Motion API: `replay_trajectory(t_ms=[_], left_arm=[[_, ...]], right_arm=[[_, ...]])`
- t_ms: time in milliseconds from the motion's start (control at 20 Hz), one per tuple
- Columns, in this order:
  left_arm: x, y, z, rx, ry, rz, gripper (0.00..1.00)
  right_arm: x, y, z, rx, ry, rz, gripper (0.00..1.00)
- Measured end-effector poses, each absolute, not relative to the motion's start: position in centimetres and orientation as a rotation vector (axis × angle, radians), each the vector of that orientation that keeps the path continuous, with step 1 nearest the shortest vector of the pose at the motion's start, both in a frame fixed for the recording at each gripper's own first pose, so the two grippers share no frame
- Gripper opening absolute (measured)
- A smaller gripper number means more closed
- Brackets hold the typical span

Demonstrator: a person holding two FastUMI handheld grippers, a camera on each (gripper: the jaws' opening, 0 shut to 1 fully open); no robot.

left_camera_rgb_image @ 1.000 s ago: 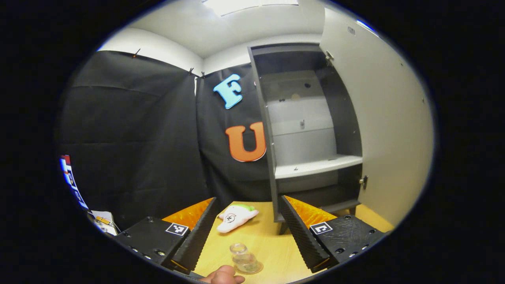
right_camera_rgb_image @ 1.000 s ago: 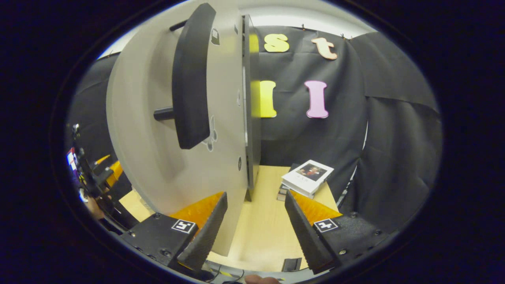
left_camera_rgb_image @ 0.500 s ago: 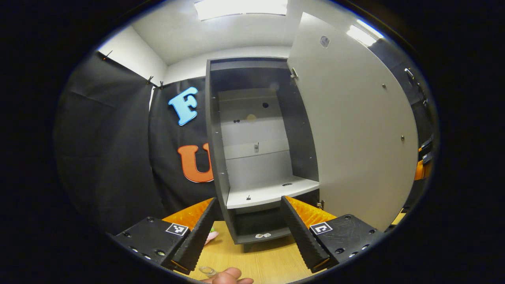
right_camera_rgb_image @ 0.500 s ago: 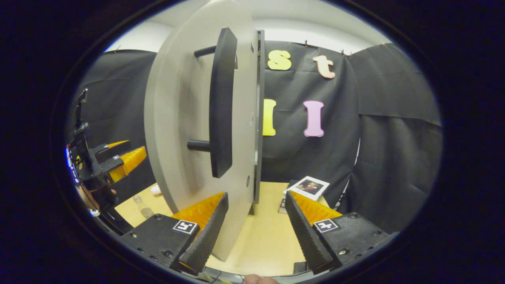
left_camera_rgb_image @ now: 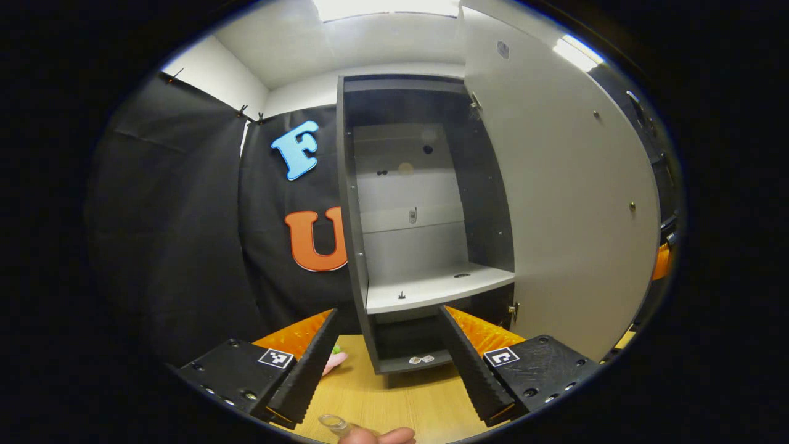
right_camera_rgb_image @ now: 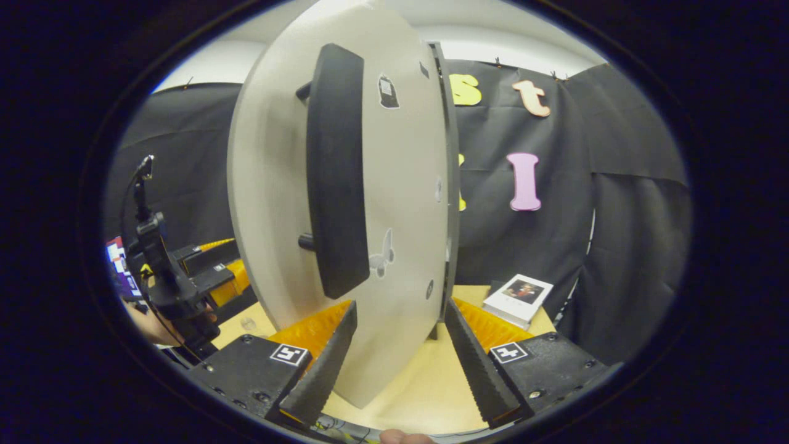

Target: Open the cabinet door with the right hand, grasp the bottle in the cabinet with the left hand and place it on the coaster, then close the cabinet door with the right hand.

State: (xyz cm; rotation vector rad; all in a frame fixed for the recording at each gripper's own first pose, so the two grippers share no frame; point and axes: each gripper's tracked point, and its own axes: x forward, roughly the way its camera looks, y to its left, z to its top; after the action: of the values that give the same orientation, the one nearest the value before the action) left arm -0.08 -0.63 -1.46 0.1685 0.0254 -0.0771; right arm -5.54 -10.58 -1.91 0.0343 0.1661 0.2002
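The grey cabinet [left_camera_rgb_image: 425, 203] stands with its door [left_camera_rgb_image: 573, 203] swung wide; its white shelf [left_camera_rgb_image: 431, 288] is bare. My left gripper [left_camera_rgb_image: 388, 311] is open in front of the cabinet's lower part, holding nothing. A clear glass bottle [left_camera_rgb_image: 333, 422] shows just its rim on the wooden table, below and behind the left finger, next to a person's finger [left_camera_rgb_image: 379, 436]. In the right gripper view the door's pale outer face [right_camera_rgb_image: 400, 185] and its black bar handle [right_camera_rgb_image: 336, 172] are close ahead. My right gripper [right_camera_rgb_image: 400, 305] is open, the door's lower edge showing between its fingers without contact.
A pink and green plush toy [left_camera_rgb_image: 336, 359] lies left of the cabinet's foot. A book [right_camera_rgb_image: 518, 295] rests on the table [right_camera_rgb_image: 425, 388] to the right of the door. The left gripper [right_camera_rgb_image: 209, 277] and the hand holding it show beyond the door's left side.
The left gripper has lifted off the bottle and turned toward the cabinet; the bottle slid to the view's bottom edge. The door's outer face now turns more toward the right gripper.
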Motion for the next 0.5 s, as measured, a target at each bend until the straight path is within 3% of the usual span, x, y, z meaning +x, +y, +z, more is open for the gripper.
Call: replay_trajectory(t_ms=[50,300,350,400,450,500], left_arm=[[-0.4,-0.3,-1.8,0.17,0.045,-0.069,0.96],[-1.2,1.2,-1.6,0.159,0.071,-0.023,0.96],[-1.4,1.3,-1.4,0.148,0.081,-0.017,0.96],[-1.5,1.5,-1.1,0.136,0.079,-0.01,0.96],[-1.6,1.6,-0.6,0.126,0.072,0.002,0.96],[-1.6,1.8,0.0,0.116,0.06,0.01,0.96]], right_arm=[[-5.2,-10.1,-1.9,0.033,0.169,0.221,0.89],[-3.2,-8.5,-1.9,0.035,0.175,0.29,0.89],[-2.9,-8.4,-2.1,0.041,0.184,0.301,0.93],[-2.7,-8.2,-2.1,0.049,0.188,0.312,0.89],[-2.3,-8.1,-2.0,0.055,0.191,0.321,0.93],[-2.2,-8.0,-2.0,0.059,0.194,0.329,0.89]])
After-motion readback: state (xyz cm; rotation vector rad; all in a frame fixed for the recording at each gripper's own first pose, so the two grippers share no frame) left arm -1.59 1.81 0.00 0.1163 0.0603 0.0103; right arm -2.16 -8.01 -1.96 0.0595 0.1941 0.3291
